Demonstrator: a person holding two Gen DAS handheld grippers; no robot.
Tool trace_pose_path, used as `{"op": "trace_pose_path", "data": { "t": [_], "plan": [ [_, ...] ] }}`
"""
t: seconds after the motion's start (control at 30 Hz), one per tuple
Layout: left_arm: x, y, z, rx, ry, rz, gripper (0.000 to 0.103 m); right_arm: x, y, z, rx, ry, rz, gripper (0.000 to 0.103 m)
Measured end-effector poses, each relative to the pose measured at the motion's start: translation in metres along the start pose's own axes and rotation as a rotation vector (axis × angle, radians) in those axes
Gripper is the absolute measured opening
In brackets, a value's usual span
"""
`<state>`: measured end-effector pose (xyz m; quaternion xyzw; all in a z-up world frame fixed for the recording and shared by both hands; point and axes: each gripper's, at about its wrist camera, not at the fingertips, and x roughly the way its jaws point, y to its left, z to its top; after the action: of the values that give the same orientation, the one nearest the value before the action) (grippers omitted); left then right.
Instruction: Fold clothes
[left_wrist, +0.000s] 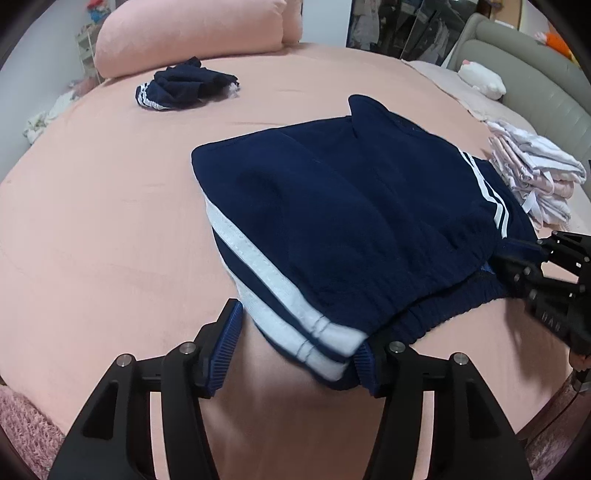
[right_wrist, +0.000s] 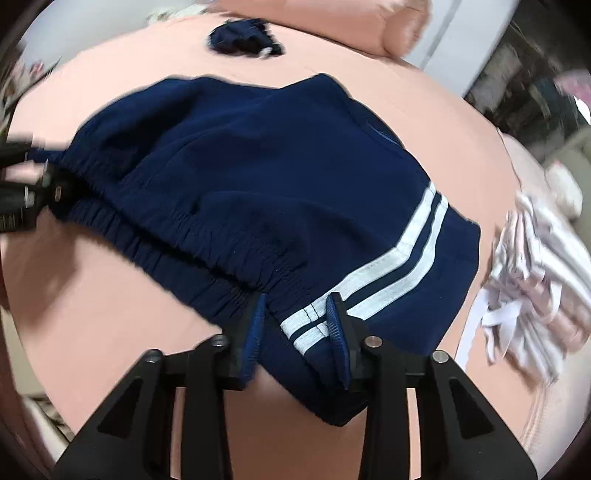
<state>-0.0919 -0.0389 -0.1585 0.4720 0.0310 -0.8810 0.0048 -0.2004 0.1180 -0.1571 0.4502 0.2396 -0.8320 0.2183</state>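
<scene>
Navy shorts (left_wrist: 351, 206) with white side stripes lie folded on the pink bed (left_wrist: 92, 221). My left gripper (left_wrist: 299, 328) is open, its blue pads straddling the striped near corner of the shorts; the cloth touches the right pad. In the right wrist view the same shorts (right_wrist: 258, 166) show their gathered waistband toward me. My right gripper (right_wrist: 297, 299) is open part way, with the striped waistband corner lying loose between its pads. Each gripper shows in the other's view: the right one (left_wrist: 535, 273) and the left one (right_wrist: 26, 192) at opposite ends of the waistband.
Another navy garment (left_wrist: 184, 88) lies crumpled at the far side of the bed, near a pink pillow (left_wrist: 184, 33). A stack of folded white and pink clothes (left_wrist: 535, 177) sits right of the shorts. A grey padded headboard (left_wrist: 535, 85) and a white plush toy (left_wrist: 480, 79) are beyond.
</scene>
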Motion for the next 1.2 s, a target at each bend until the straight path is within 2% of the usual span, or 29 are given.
{"op": "trace_pose_path", "data": {
  "t": [0.03,0.13,0.3,0.4,0.5,0.57,0.6,0.67,0.73,0.87,0.93,1.03,1.13,1.2],
  "plan": [
    [0.0,0.0,0.0,-0.002,-0.005,0.002,0.049,-0.002,-0.006,0.001,0.03,-0.01,-0.01,0.02],
    [-0.01,-0.01,0.001,0.061,-0.061,0.066,0.048,-0.013,-0.012,0.001,0.062,-0.049,-0.066,0.018],
    [-0.012,-0.032,-0.005,0.151,-0.017,-0.005,0.051,-0.037,-0.018,-0.005,0.098,-0.1,-0.161,0.017],
    [-0.019,-0.036,-0.008,0.18,-0.019,-0.035,0.057,-0.03,-0.025,-0.021,0.137,-0.044,-0.163,0.016],
    [-0.02,-0.025,-0.003,0.104,-0.004,-0.09,0.061,-0.021,-0.033,-0.038,0.176,0.018,-0.162,0.017],
    [-0.011,-0.015,-0.001,0.059,0.045,-0.067,0.061,-0.016,-0.038,-0.049,0.203,0.059,-0.161,0.017],
    [-0.009,-0.009,-0.001,0.022,0.065,-0.106,0.061,-0.018,-0.036,-0.05,0.188,0.047,-0.171,0.018],
    [-0.016,0.006,0.001,-0.081,0.069,-0.273,0.061,-0.021,-0.033,-0.047,0.152,0.068,-0.198,0.019],
    [-0.022,0.021,0.002,-0.185,0.072,-0.44,0.062,-0.024,-0.042,-0.048,0.199,0.058,-0.166,0.025],
    [-0.015,0.055,0.004,-0.377,0.043,-0.549,0.065,-0.031,-0.06,-0.049,0.308,0.03,-0.091,0.028],
    [-0.001,0.058,0.004,-0.404,0.085,-0.521,0.066,-0.035,-0.069,-0.05,0.362,0.017,-0.054,0.029],
    [0.021,0.041,0.007,-0.361,0.152,-0.493,0.066,-0.04,-0.083,-0.051,0.443,-0.004,0.002,0.037],
    [0.027,0.019,0.009,-0.248,0.156,-0.352,0.061,-0.045,-0.097,-0.052,0.524,-0.025,0.059,0.038],
    [0.022,0.005,0.009,-0.155,0.144,-0.219,0.051,-0.034,-0.095,-0.055,0.526,0.047,0.025,0.038]
  ]
}}
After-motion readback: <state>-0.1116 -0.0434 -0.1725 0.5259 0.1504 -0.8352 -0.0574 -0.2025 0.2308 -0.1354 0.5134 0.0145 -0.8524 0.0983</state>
